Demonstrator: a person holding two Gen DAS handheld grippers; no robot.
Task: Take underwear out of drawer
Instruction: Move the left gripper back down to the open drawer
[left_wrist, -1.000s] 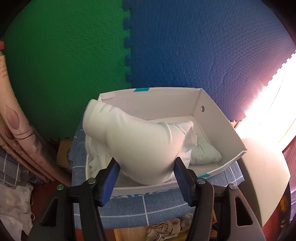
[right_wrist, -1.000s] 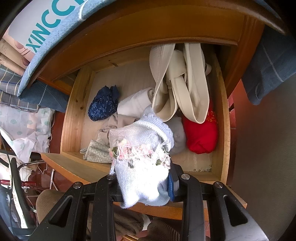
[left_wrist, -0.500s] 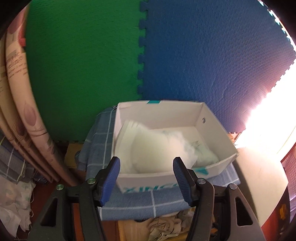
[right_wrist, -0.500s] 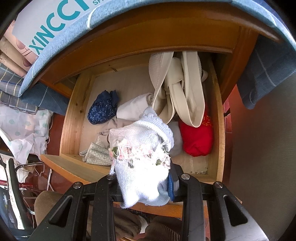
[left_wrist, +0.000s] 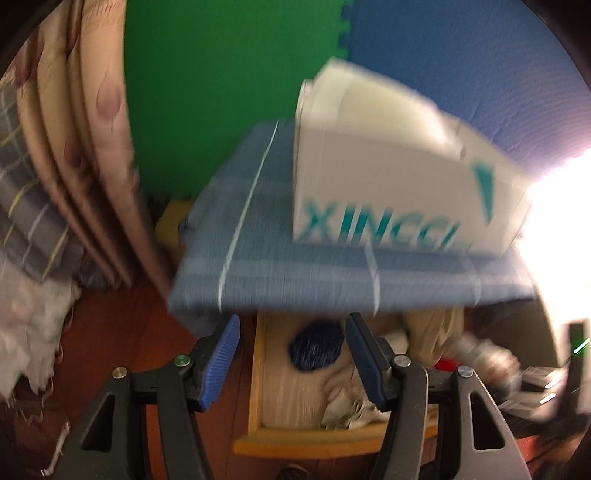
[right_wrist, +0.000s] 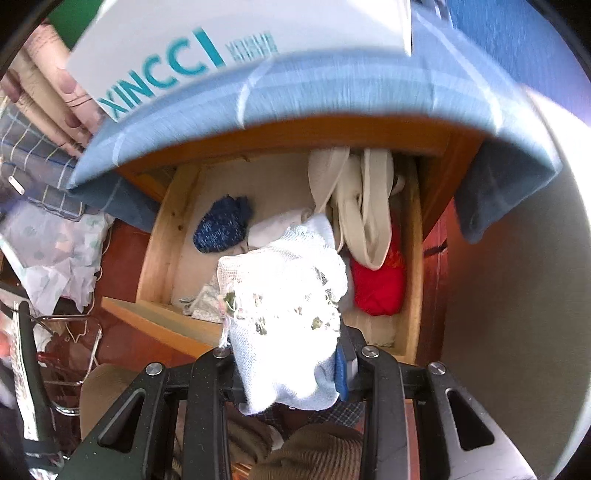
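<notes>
1. Left wrist view, blurred: left gripper (left_wrist: 291, 360) fingers released and empty above the drawer (left_wrist: 258, 373); white box (left_wrist: 402, 177) on blue cloth (left_wrist: 295, 273).
2. Right wrist view: right gripper (right_wrist: 286, 363) fingers clenched on pale knitted underwear (right_wrist: 280, 314) above the drawer's front edge; red garment (right_wrist: 378, 291) at its right side.

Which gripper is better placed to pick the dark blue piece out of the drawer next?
Left. The left gripper is open and empty, with the dark blue piece framed between its fingers in the drawer. The right gripper is shut on a white knit garment.
</notes>
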